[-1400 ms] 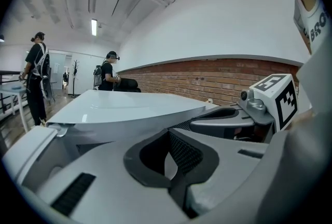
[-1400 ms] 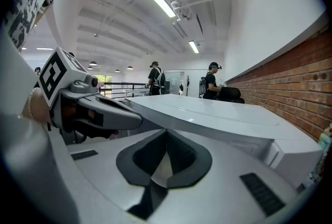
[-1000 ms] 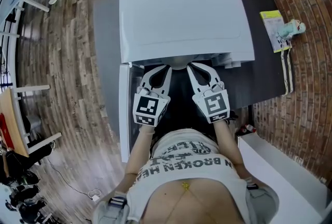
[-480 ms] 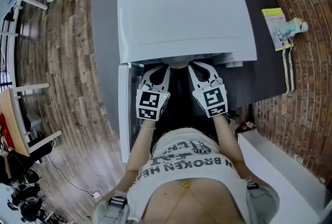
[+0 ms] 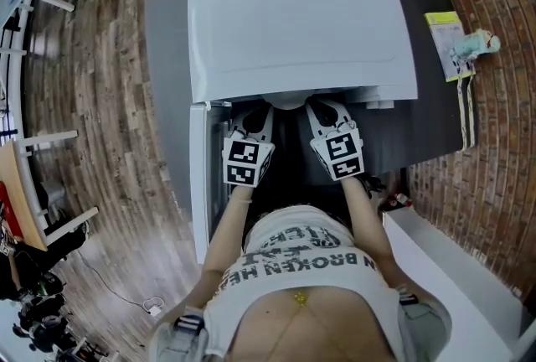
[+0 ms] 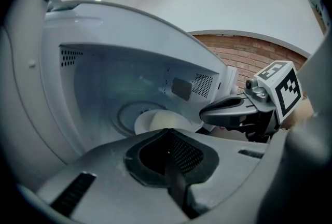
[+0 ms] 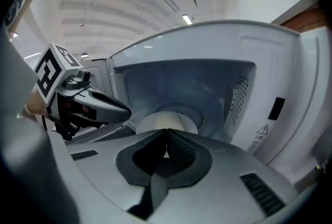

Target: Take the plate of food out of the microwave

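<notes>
The microwave [image 5: 301, 25] stands on the counter [image 5: 431, 126] with its door [image 5: 198, 184] swung open to the left. The plate [image 7: 144, 125] is inside the cavity, on the turntable [image 6: 124, 116]. A pale mound of food [image 7: 166, 119] lies on it; what the food is cannot be told.

Both tongs are held side by side at the mouth of the cavity, pointed in and downward at the plate. The left tongs [image 6: 167, 141] are closed, with nothing between the jaws. The right tongs [image 7: 166, 140] are likewise closed and empty. The plate is touched by neither and lies just beyond the tips.

The step in hand is judged to be the approach to the plate. For a sound grasp the following is advised:

- The jaws are to be opened before the rim is reached, since closed tips would only push the plate farther back on the turntable.
- The left tongs are to be brought to the left part of the rim and the right tongs to the right part, so that the load is shared.
- One jaw of each is to be slid under the rim and the other set over it, clear of the food.
- The plate is to be kept level, lifted free of the turntable and drawn near over the sill, without the door being struck.
</notes>
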Tool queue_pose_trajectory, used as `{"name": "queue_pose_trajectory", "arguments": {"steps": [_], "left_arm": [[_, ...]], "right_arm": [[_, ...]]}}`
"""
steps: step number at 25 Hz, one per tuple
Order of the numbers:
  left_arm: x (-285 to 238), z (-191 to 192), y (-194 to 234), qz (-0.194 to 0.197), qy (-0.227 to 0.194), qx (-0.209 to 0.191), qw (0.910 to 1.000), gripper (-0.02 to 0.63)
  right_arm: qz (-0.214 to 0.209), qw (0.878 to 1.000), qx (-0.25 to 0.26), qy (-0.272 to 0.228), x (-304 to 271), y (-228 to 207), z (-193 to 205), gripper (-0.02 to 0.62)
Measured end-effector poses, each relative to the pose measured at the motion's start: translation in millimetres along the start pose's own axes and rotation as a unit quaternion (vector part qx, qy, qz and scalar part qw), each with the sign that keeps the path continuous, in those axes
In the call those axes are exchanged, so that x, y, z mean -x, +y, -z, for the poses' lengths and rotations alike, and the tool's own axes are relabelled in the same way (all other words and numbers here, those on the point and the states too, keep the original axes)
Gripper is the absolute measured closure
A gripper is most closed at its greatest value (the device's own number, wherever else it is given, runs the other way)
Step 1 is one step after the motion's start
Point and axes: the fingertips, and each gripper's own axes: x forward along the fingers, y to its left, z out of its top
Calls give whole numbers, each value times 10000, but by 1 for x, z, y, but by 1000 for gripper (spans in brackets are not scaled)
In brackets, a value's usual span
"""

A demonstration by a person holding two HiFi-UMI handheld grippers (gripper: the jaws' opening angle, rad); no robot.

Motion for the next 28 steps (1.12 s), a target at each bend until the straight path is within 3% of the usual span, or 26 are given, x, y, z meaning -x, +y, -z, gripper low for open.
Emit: {"name": "queue_pose_trajectory", "arguments": {"steps": [16, 23, 28], "left_arm": [[-14, 18, 14, -67, 196, 335, 9992, 600], [-19, 18, 21, 126, -154, 1393, 9901, 595], [-24, 27, 34, -64, -241, 2151, 9763, 490]], "right_arm": [[2, 9993, -206, 323, -18, -10, 23, 587], [85, 9920, -1255, -80, -18, -23, 21, 580], [45, 9773, -2108, -213, -21, -33, 27, 496]]}}
